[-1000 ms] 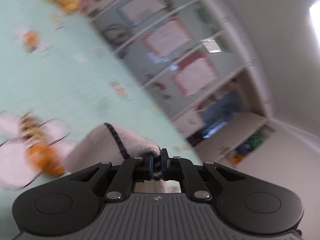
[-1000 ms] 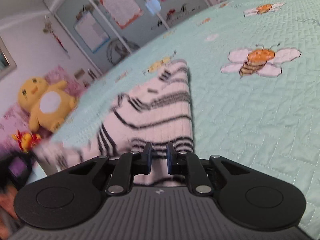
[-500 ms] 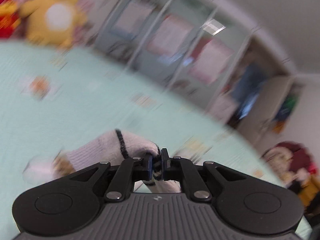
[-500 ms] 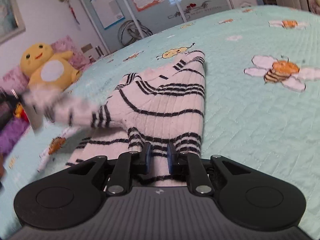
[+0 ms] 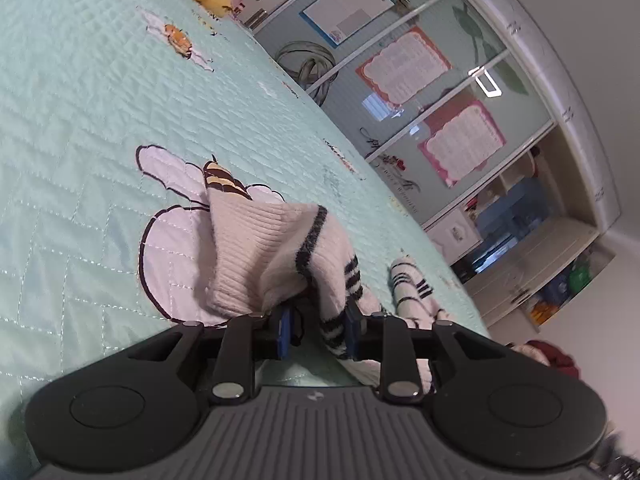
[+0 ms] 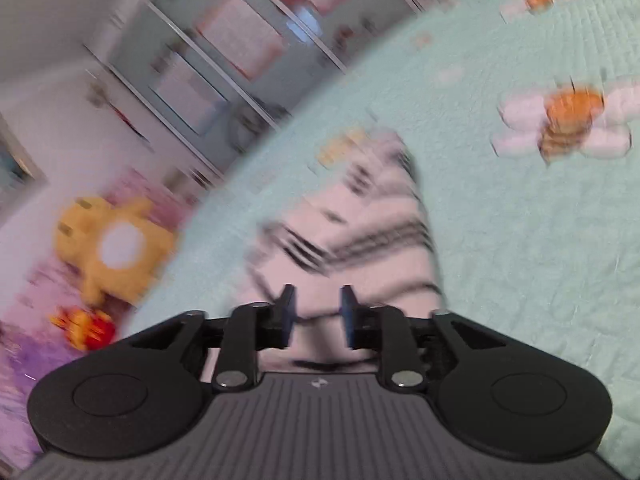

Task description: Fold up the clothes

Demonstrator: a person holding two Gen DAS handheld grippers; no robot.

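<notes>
Since both the left gripper [image 5: 316, 330] and right gripper [image 6: 318, 316] have just been opening, their jaws now apart around the striped sweater [image 5: 276, 248] on the bedspread [image 5: 80, 128], back straight off without snagging the fold.

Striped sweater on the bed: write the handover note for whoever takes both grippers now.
Left gripper: jaws just opened, striped sweater lies loose between them, not pinched.
Right gripper: jaws just opened over the sweater's near edge; view blurred.
Sweater lies bunched on the green bedspread, partly over a bee print.
Done: one fold laid down and released.
Left: flatten and finish folding.
</notes>
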